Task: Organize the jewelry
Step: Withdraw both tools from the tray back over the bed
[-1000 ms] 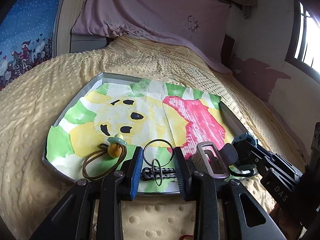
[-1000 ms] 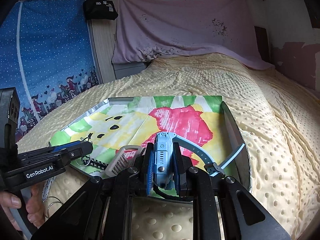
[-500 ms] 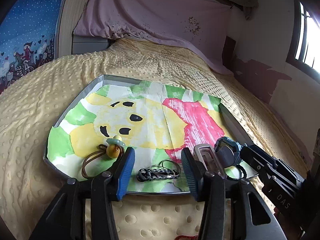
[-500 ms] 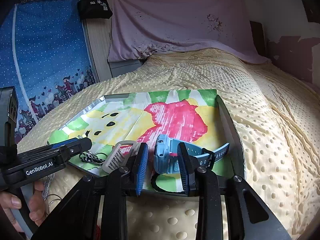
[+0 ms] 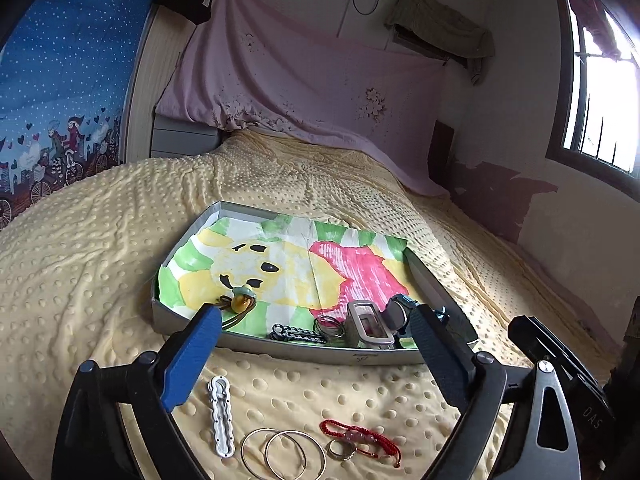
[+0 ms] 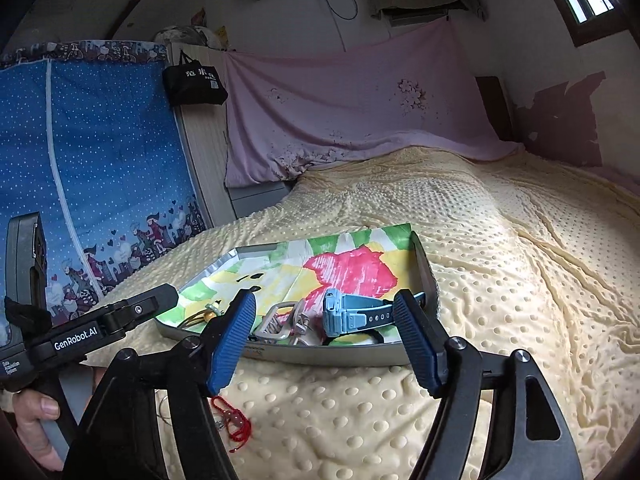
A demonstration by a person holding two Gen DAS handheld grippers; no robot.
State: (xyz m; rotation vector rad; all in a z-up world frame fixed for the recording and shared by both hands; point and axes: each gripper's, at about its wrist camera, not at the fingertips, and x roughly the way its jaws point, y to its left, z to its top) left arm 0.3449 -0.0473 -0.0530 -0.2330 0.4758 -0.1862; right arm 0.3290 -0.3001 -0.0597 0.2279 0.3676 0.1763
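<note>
In the left wrist view, the left gripper point(image 5: 316, 354) has its jaws spread wide and holds nothing, hovering over the yellow bedspread point(image 5: 100, 248) just near of the tray point(image 5: 320, 350). The tray's long axis runs left to right; along its near edge lie a bead pendant on a brown cord point(image 5: 239, 304), one braided keychain point(image 5: 296, 334) lying left to right with metal rings point(image 5: 330, 326) at its right end, a gray buckle point(image 5: 370, 324), and a watch point(image 5: 398, 312) at the right. On the bedspread nearer the camera sit one white clip point(image 5: 221, 416) with its long axis pointing near to far, two thin hoops point(image 5: 284, 458), one ring point(image 5: 340, 449) and one red string bracelet point(image 5: 360, 438). The other tool at right reads "DAS". In the right wrist view, the right gripper point(image 6: 326, 342) is likewise spread and empty. The blue watch point(image 6: 352, 314) stands on edge in the tray point(image 6: 320, 354), strap pointing right. The left tool's arm reads "GenRobot.AI", and a black bag point(image 6: 194, 82) bears unreadable characters.
</note>
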